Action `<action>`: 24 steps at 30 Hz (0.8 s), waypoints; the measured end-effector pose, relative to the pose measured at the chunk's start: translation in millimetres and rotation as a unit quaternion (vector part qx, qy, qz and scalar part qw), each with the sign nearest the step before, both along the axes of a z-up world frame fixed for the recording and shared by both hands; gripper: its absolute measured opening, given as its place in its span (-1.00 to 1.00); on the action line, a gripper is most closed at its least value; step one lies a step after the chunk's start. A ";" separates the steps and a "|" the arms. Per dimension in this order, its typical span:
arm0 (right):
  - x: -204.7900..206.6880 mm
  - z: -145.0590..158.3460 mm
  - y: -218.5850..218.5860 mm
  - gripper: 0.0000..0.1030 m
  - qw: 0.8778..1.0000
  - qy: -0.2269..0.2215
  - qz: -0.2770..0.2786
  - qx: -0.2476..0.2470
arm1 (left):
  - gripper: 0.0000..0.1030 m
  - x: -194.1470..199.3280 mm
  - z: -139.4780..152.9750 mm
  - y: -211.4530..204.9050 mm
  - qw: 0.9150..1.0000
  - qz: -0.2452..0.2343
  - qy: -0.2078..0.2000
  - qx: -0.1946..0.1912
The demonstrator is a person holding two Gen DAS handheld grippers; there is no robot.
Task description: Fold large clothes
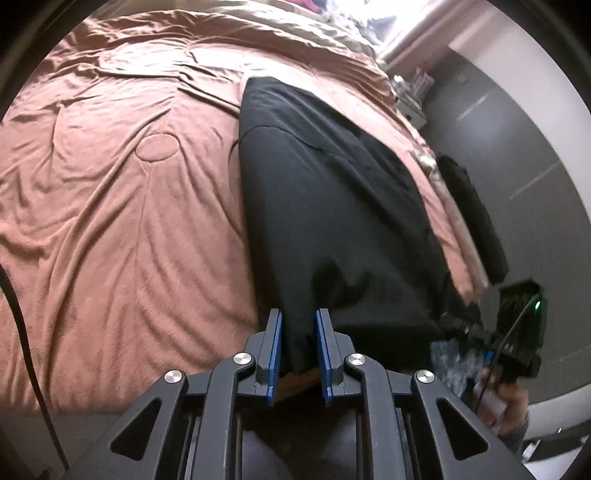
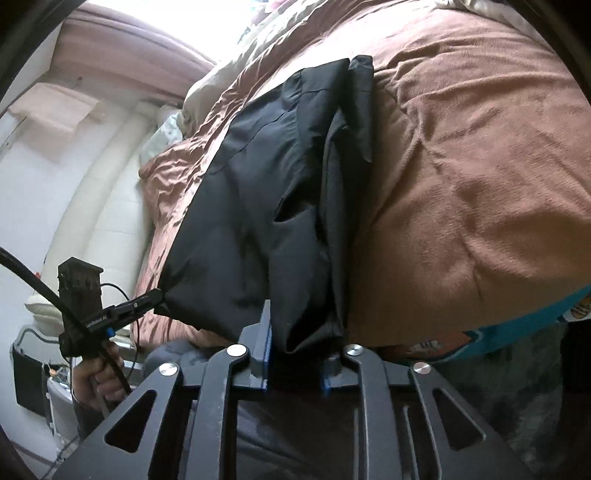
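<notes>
Because we pinch one near corner of the black garment [image 1: 332,192] in the left gripper [image 1: 298,350] and the other in the right gripper [image 2: 297,354], both clamped on cloth, it stretches taut over the brown duvet [image 1: 122,192], ready for folding.

A bed [image 1: 110,206] covered in a rumpled brown-pink duvet [image 2: 480,166] fills the room. Grey floor [image 1: 517,155] runs beside it. Bright daylight pours from a window [image 2: 155,26] beyond the far end, above pale walls [image 2: 33,192].
</notes>
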State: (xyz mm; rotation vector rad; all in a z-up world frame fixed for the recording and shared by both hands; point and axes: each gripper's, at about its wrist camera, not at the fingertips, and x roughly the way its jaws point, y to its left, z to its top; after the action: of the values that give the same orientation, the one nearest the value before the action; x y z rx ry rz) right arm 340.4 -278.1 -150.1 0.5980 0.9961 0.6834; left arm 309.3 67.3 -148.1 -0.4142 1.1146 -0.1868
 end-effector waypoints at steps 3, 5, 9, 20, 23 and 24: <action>12.5 7.1 -20.3 0.14 1.000 -0.016 -0.014 0.018 | -0.57 6.8 -0.9 2.0 1.000 -0.006 0.007 0.007; 27.3 12.3 -36.3 0.45 0.999 -0.027 -0.038 0.020 | -0.30 14.9 0.0 7.6 1.000 0.000 0.006 0.001; 67.1 13.3 -49.3 0.45 0.999 -0.016 -0.039 0.031 | 0.16 34.8 -1.4 16.8 1.000 0.017 -0.006 -0.006; 155.9 -2.8 -24.3 0.55 0.999 0.023 -0.011 0.032 | 0.16 100.8 -30.7 38.1 0.998 0.040 0.016 -0.042; 173.3 -4.6 -15.7 0.55 0.999 0.032 -0.001 0.026 | 0.16 115.5 -36.0 42.0 0.998 0.040 0.018 -0.045; 180.2 -4.4 -12.2 0.55 0.999 0.036 0.003 0.027 | 0.16 120.8 -37.9 43.1 0.998 0.038 0.019 -0.046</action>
State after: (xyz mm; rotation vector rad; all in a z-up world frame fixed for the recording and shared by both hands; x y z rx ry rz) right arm 520.6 -290.3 -154.5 0.6713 1.0490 0.7006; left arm 430.1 110.4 -186.0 -0.5442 1.1293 -0.1642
